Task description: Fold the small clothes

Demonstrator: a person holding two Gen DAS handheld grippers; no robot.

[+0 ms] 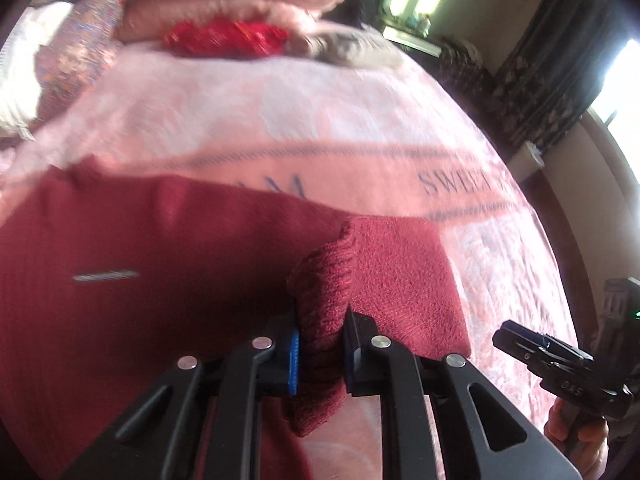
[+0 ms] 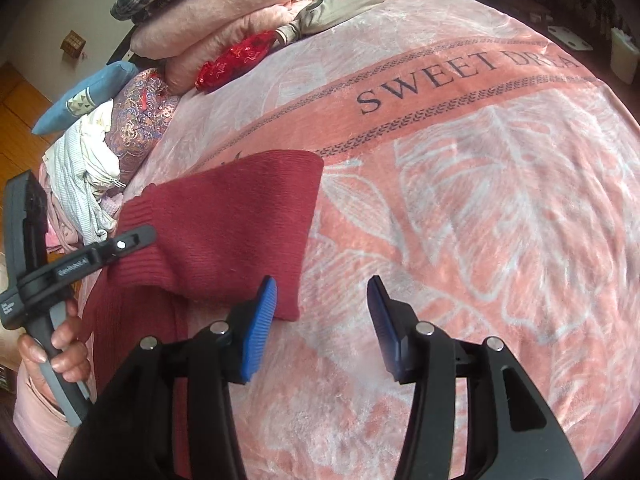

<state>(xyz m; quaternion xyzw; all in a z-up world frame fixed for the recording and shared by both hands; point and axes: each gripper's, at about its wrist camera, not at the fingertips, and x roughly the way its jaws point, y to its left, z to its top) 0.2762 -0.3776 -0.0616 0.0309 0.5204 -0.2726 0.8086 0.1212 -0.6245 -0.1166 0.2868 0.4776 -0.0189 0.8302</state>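
Note:
A dark red knitted garment lies on the pink blanket. My left gripper is shut on a bunched ribbed edge of it, and the fold stands up between the blue pads. In the right wrist view the same garment lies at the left, with a folded sleeve or corner flat on the blanket. My right gripper is open just above the blanket beside the garment's near corner, with nothing between its fingers. The left gripper shows there at the left, held by a hand.
Stacked pink blankets, a bright red cloth and a grey garment lie at the far end. A patterned cushion, a blue cushion and white striped clothes line the left edge. Dark curtains hang by bright windows.

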